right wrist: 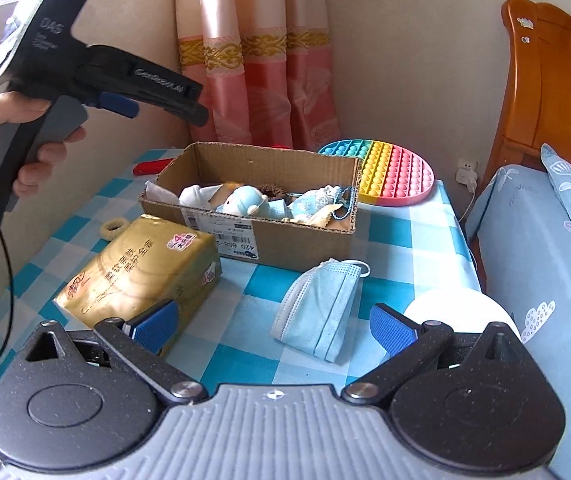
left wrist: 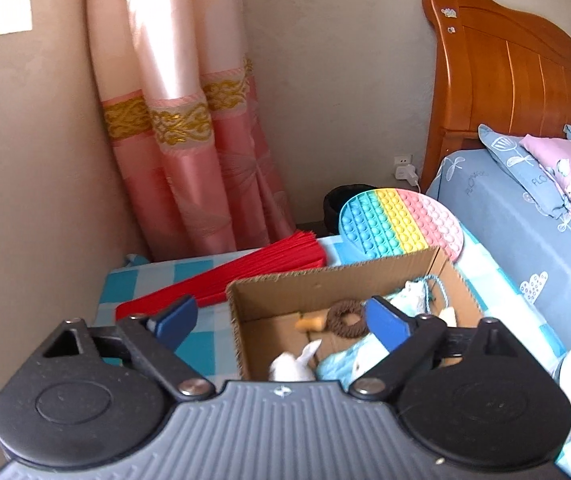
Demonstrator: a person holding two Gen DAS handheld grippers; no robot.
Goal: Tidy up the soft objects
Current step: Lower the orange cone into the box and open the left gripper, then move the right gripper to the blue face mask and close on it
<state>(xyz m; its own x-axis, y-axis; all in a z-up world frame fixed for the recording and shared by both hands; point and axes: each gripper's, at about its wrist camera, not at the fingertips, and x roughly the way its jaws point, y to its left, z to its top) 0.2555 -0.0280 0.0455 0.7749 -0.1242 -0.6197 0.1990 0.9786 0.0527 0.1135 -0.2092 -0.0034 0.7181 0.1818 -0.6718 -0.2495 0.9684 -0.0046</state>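
A cardboard box (right wrist: 301,236) stands on the blue checked table and holds several soft things, among them a light blue plush (right wrist: 245,200) and a brown ring (left wrist: 346,319). My left gripper (left wrist: 281,316) is open and empty, held above the box's left end; it also shows in the right wrist view (right wrist: 157,108). My right gripper (right wrist: 273,328) is open and empty, low over the table near a folded blue face mask (right wrist: 321,308). A gold tissue pack (right wrist: 141,272) lies left of the mask, with a beige hair tie (right wrist: 114,227) behind it.
A round rainbow pop-it mat (right wrist: 393,172) lies behind the box's right end, a red folded fan (left wrist: 245,272) behind its left. A white round object (right wrist: 457,308) sits at the table's right edge. A bed (right wrist: 545,248) stands right; wall and pink curtain (right wrist: 261,80) behind.
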